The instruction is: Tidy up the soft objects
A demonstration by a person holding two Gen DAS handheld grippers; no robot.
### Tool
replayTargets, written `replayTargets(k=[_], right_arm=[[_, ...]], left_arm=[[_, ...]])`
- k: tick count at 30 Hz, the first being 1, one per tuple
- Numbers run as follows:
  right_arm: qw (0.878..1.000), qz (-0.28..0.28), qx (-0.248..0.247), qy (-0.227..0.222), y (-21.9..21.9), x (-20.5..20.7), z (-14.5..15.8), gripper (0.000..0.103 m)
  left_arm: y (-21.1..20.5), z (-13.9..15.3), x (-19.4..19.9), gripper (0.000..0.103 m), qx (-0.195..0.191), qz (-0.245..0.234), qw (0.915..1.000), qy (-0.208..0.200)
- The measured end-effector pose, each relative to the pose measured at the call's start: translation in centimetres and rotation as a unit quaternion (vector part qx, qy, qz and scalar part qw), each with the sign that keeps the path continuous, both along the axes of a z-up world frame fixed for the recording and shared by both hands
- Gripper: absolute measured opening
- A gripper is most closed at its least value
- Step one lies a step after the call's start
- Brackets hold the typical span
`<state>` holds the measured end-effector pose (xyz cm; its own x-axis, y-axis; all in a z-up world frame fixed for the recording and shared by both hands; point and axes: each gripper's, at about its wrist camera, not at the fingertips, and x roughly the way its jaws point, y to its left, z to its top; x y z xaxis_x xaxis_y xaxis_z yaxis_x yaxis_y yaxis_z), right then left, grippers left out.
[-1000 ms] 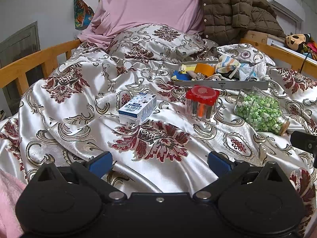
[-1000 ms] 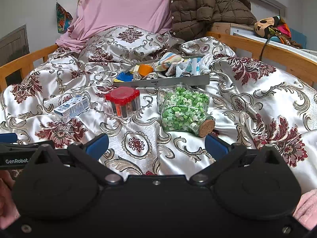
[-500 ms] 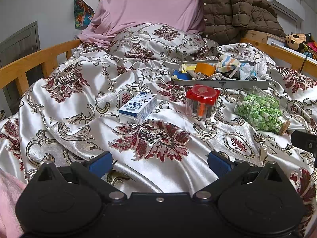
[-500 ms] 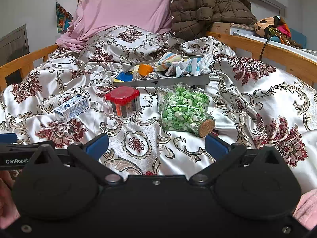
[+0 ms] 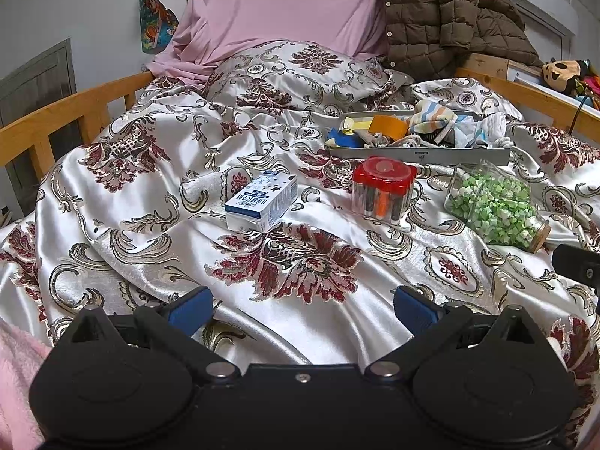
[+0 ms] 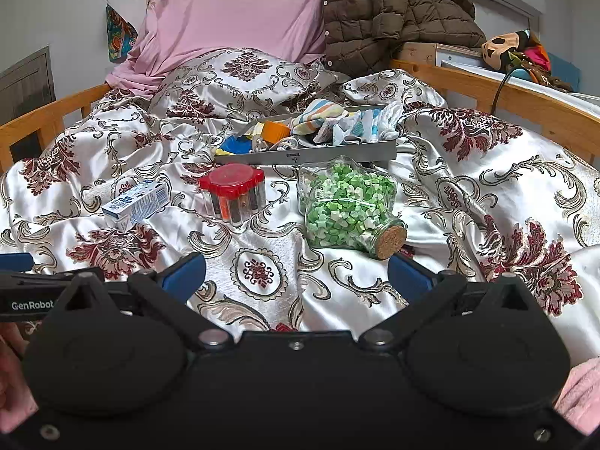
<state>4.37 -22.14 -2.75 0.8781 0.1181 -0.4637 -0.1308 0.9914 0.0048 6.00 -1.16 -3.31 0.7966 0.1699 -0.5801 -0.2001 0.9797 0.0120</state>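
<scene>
A grey tray lies far back on the bed and holds soft things: a striped cloth, white cloths, blue and orange pieces. In front of it lie a blue-and-white carton, a red-lidded clear container and a corked glass jar of green paper stars. My left gripper is open and empty over the quilt, near the front. My right gripper is open and empty, just in front of the jar's cork.
The bed has a shiny patterned quilt, wooden side rails, a pink pillow and a brown padded jacket at the head. A plush toy sits on the shelf at right.
</scene>
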Motion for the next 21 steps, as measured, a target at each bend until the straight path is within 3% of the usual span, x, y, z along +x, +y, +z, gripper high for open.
replayTargets(k=[21], right_arm=[[1.0, 0.0, 0.0, 0.0, 0.03, -0.01, 0.0, 0.102]], left_arm=[[0.2, 0.12, -0.13, 0.102, -0.011, 0.002, 0.9999, 0.006]])
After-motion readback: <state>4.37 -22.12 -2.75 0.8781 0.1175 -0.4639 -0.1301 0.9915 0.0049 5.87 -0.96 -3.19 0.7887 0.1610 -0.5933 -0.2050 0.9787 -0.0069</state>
